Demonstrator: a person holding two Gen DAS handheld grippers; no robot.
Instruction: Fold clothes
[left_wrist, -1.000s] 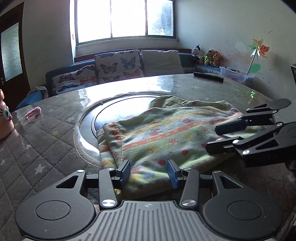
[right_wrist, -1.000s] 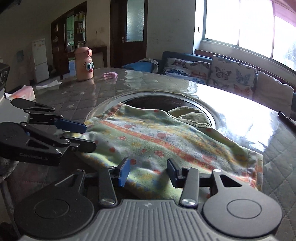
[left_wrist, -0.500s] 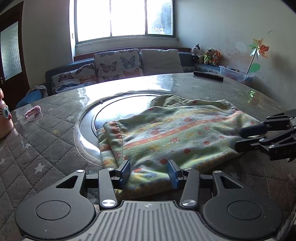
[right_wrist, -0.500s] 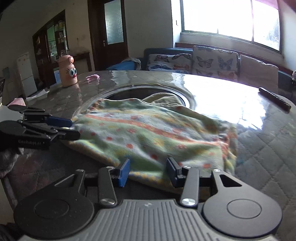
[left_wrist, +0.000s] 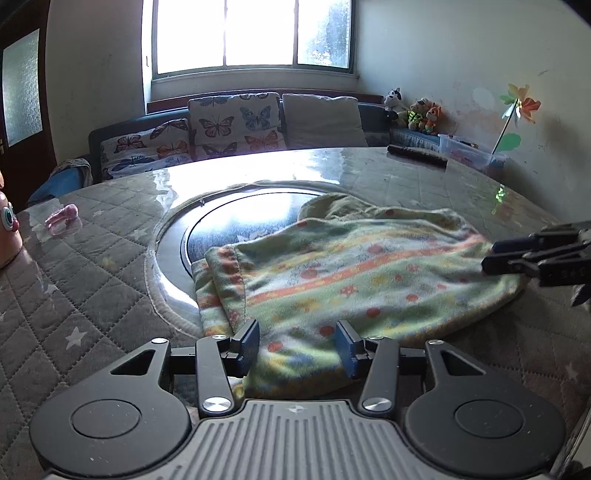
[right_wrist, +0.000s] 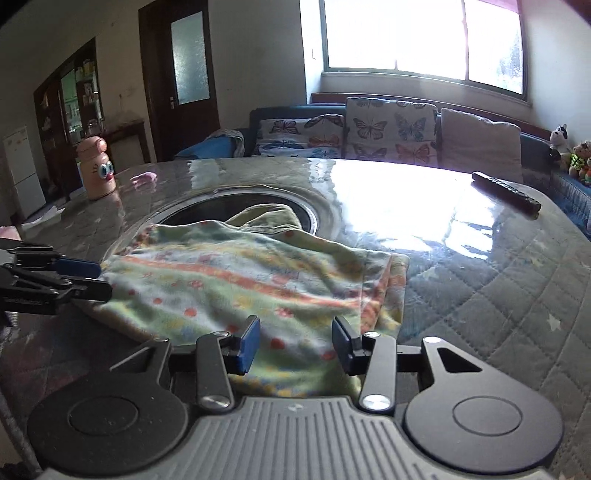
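Observation:
A green and yellow garment (left_wrist: 351, 273) with orange stripes and red dots lies folded on the round table, partly over the dark glass inset (left_wrist: 240, 221). My left gripper (left_wrist: 299, 347) stands open over the garment's near edge, its pads apart and not pressing on the fabric. In the right wrist view the same garment (right_wrist: 240, 280) spreads ahead, with my right gripper (right_wrist: 295, 343) open over its near edge close to the folded end. The right gripper (left_wrist: 491, 255) shows at the garment's right end, and the left gripper (right_wrist: 101, 279) at its left end.
A black remote control (right_wrist: 506, 192) lies at the table's far side. A pink bottle with cartoon eyes (right_wrist: 98, 168) and a small pink object (left_wrist: 62, 218) stand far left. A sofa with butterfly cushions (left_wrist: 232, 122) runs behind the quilted table (left_wrist: 92, 295).
The right gripper has slid sideways along the garment's edge towards its right end and rolled level. The left gripper has stayed where it was. The garment has not moved.

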